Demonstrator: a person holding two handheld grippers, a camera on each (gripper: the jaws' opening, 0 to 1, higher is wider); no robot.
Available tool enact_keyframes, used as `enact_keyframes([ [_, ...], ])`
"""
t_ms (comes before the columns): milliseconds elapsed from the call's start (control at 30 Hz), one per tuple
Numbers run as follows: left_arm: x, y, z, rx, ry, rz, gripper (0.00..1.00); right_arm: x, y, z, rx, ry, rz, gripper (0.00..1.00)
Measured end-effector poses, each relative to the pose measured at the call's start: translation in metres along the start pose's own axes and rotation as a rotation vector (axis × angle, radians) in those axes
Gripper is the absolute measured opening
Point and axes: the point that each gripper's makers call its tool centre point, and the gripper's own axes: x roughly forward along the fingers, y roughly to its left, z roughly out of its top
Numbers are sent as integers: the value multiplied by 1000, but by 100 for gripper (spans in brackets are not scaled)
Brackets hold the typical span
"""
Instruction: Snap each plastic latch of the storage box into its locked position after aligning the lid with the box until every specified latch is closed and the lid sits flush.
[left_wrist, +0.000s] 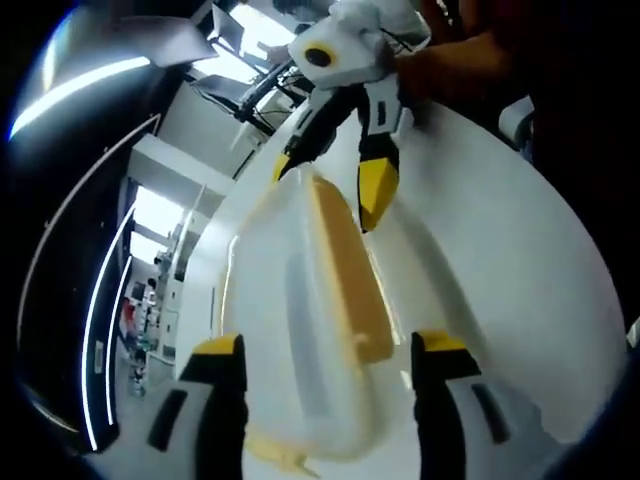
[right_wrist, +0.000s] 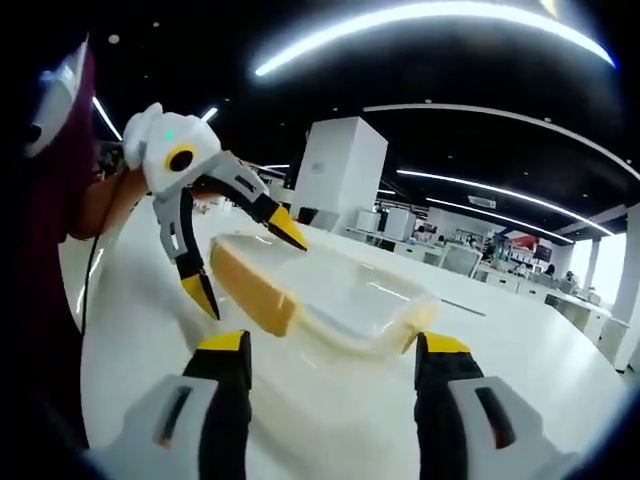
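A translucent storage box with its lid on lies on the white table. A long yellow latch runs along one side of the box. My left gripper is open, its jaws standing either side of the box's near end. My right gripper is open at the far end, yellow tips apart just above the lid. In the right gripper view the box lies ahead of my open right gripper. Its yellow latch faces me, and the left gripper straddles its left end.
A person's arm and dark red sleeve hold the grippers close by. The table stretches wide around the box. Beyond it stand a white pillar and rows of desks.
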Motion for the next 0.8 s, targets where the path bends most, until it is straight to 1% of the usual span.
enact_keyframes([
  [133, 1, -2, 0, 6, -3, 10, 71, -1, -2, 2, 20, -10, 4, 66],
  [233, 2, -2, 1, -16, -15, 29, 71, -2, -3, 3, 39, -14, 12, 66],
  [300, 2, -1, 1, -36, -25, 37, 72, -1, -2, 3, 34, -7, 14, 66],
  [367, 3, 0, 3, -62, -38, 54, 72, -3, -5, 2, 29, -5, 9, 66],
  [433, 3, 0, 3, -81, -46, 68, 74, 1, -3, 2, 21, -5, 2, 68],
  [467, 3, 1, 4, -97, -55, 80, 76, 1, -2, 2, 17, -6, 2, 69],
  [567, 1, 1, 4, -138, -81, 90, 79, 3, 0, 4, 20, -11, 9, 75],
  [600, -1, 2, 3, -157, -91, 107, 80, 4, 3, 4, 10, -4, 15, 77],
  [633, -2, 1, 4, -172, -105, 108, 80, 3, 3, 4, -6, 2, 14, 77],
  [700, -9, 5, 9, -240, -160, 132, 84, 3, 4, 3, -15, 4, 11, 77],
  [767, -12, 6, 9, -262, -165, 136, 85, 3, 4, 4, -17, 3, 10, 78],
  [800, -12, 6, 9, -266, -166, 136, 88, 3, 5, 4, -17, 2, 10, 78],
])
